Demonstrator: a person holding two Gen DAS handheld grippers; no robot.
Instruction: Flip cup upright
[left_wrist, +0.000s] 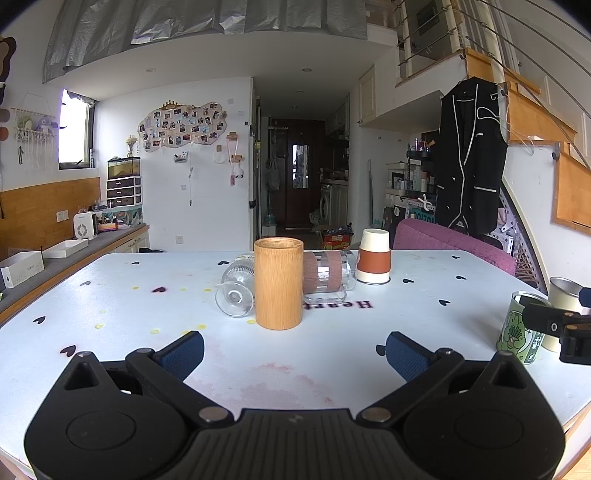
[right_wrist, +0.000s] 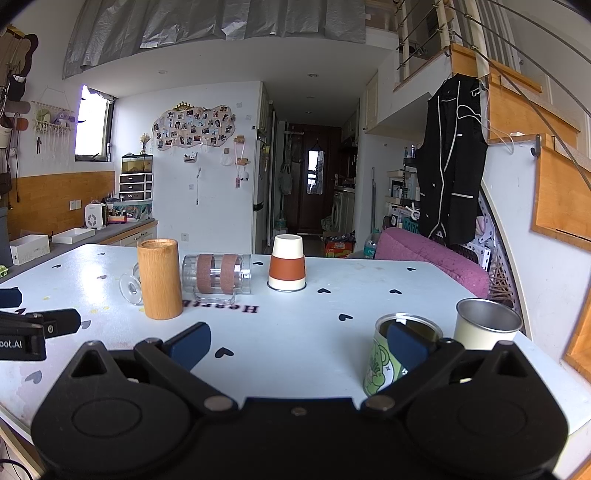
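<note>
A white paper cup with a brown sleeve (left_wrist: 373, 256) stands upside down at the far side of the white table (left_wrist: 147, 354); it also shows in the right wrist view (right_wrist: 287, 267). A clear mug with brown bands (left_wrist: 327, 275) (right_wrist: 218, 277) lies on its side. A stemmed glass (left_wrist: 236, 286) (right_wrist: 131, 286) lies on its side behind an upright wooden cup (left_wrist: 279, 282) (right_wrist: 160, 277). My left gripper (left_wrist: 294, 352) is open and empty in front of the wooden cup. My right gripper (right_wrist: 299, 345) is open and empty, its right finger beside a green printed can (right_wrist: 384, 354).
The green can (left_wrist: 519, 326) and a cream metal cup (right_wrist: 485, 325) stand upright near the table's right edge. A purple chair (left_wrist: 454, 240) is behind the table. A counter with boxes (left_wrist: 22, 266) runs along the left wall.
</note>
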